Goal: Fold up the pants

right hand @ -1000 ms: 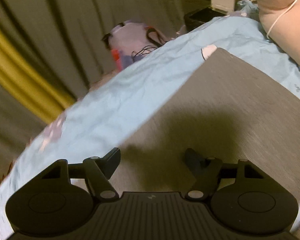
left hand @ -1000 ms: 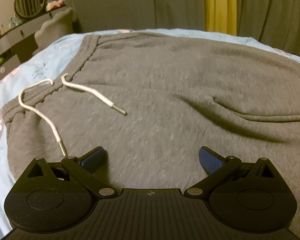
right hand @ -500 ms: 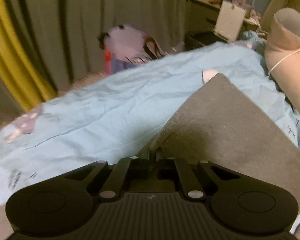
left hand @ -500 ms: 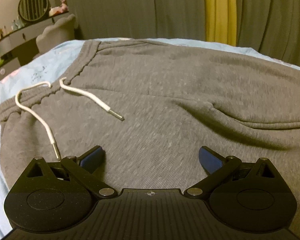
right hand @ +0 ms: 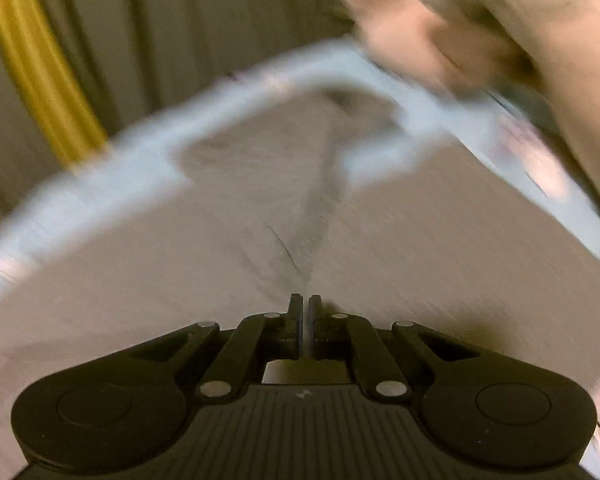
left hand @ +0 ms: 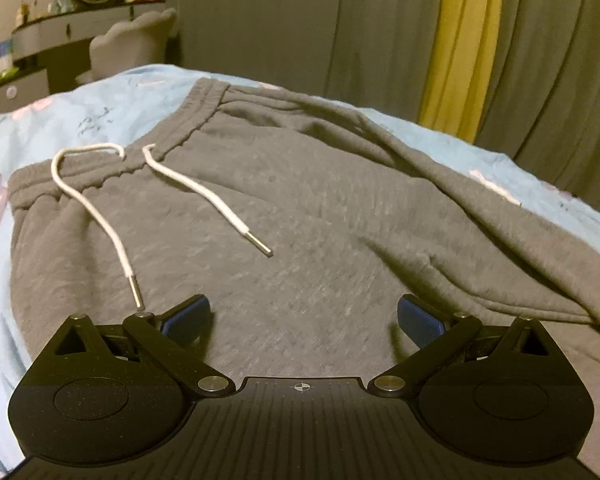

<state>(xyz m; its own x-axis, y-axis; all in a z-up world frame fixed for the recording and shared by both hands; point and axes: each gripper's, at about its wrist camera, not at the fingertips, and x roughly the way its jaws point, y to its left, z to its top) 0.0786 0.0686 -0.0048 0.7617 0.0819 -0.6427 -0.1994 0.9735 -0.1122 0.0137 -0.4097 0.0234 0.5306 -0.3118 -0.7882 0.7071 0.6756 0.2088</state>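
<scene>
Grey sweatpants (left hand: 300, 208) lie spread on a light blue bedsheet (left hand: 80, 120), with the waistband (left hand: 172, 136) at the upper left and a white drawstring (left hand: 204, 196) loose on the cloth. My left gripper (left hand: 304, 312) hovers open just over the pants below the waistband, with nothing between its blue pads. The right wrist view is badly blurred. There my right gripper (right hand: 304, 304) is shut on grey pants fabric (right hand: 260, 200), and creases run out from its tips. A person's bare arm (right hand: 520, 32) crosses the upper right of that view.
Grey curtains with a yellow strip (left hand: 468, 40) hang behind the bed. At the far left stand a vanity desk (left hand: 60, 40) with small items and a padded chair (left hand: 132, 44). The blue sheet (right hand: 100, 176) borders the pants on the far side.
My right gripper closed on the edge of the pant leg and swept quickly sideways with it, blurring its view. The left gripper stayed open and shifted slightly.
</scene>
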